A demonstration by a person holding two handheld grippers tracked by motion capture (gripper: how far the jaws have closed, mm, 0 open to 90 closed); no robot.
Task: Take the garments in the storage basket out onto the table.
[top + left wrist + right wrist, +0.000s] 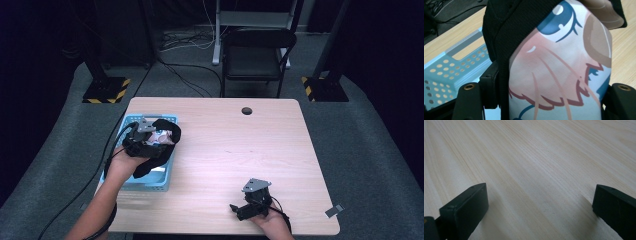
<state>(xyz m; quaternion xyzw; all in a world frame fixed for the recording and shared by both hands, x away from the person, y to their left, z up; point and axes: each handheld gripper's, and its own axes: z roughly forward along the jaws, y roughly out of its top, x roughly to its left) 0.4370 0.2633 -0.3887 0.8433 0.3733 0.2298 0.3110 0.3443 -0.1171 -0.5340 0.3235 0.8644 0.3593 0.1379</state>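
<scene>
1. Nearest the lens of the left gripper view we see a soft printed cloth item with a black fabric border and a cartoon face in pink, blue and brown (559,65). It sits between the two black fingers (471,102) of our left gripper (150,142), which press on it from both sides, closed on the cloth as far as it lets them.
2. In the high view we hold that cloth item (162,136) lifted above the near half of a light blue perforated plastic basket (131,184). Its black border loops over the top of the gripper, and a black tail hangs down towards the basket floor.
3. Whether the hanging tail touches the basket we cannot tell.
4. The basket stands at the left edge of the pale wood-grain bench (235,150), and its holed wall shows behind the cloth in the left gripper view (444,72).
5. Our right gripper (245,207) rests low over the near right part of the bench, well apart from the basket. Its fingers (466,207) stand wide apart with bare wood grain between them and hold nothing.
6. A round dark cable hole (246,110) sits near the far edge of the bench.
7. Beyond the bench a black folding chair (257,57) stands on the grey floor.
8. A small pale tag (334,210) lies on the floor just beside the right near corner of the bench.
</scene>
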